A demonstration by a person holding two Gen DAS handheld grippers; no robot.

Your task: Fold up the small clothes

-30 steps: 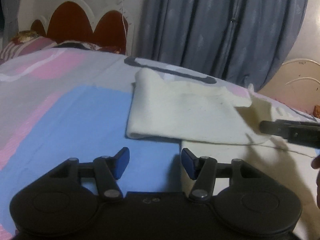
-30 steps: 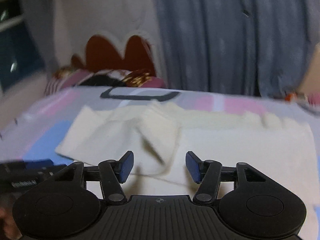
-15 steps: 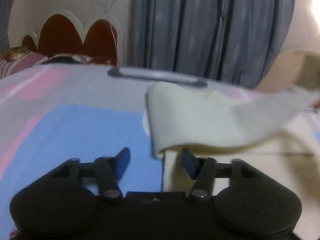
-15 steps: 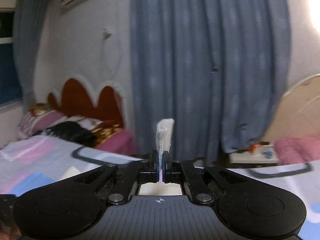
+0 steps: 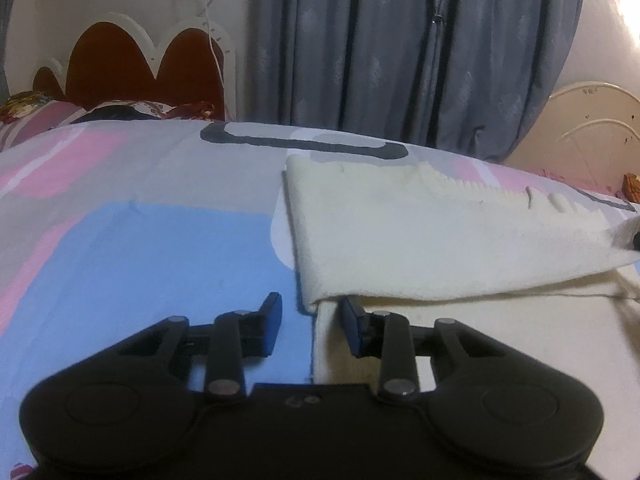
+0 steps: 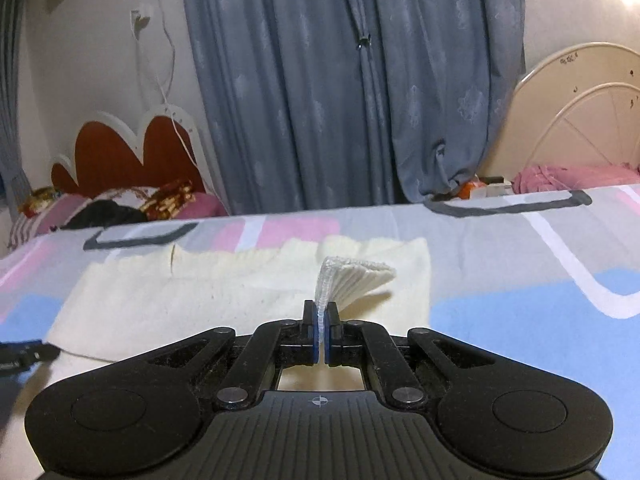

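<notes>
A cream knitted garment [image 5: 440, 240] lies on the patterned bedsheet [image 5: 140, 248], its upper layer folded over toward the right. My left gripper [image 5: 312, 328] sits low at the garment's near left corner. Its jaws are closing with the cloth's left edge between them, and the pads stand clear of the cloth. In the right wrist view the garment [image 6: 200, 292] spreads to the left. My right gripper [image 6: 323, 334] is shut on its ribbed cuff [image 6: 356, 278], which fans out above the pads. The left gripper's tip [image 6: 20, 356] shows at the left edge.
A red and white headboard [image 5: 152, 64] with pillows [image 6: 120, 204] stands at the far left. Blue-grey curtains [image 6: 340, 80] hang behind the bed. A cream bed frame [image 6: 580, 116] and a pink cloth [image 6: 560, 178] lie at the far right. Bare sheet [image 6: 540, 340] spreads to the garment's right.
My right gripper shut on the garment's ribbed cuff and carried it to the right, laying a fold across the garment. My left gripper's jaws narrowed around the cloth's left edge.
</notes>
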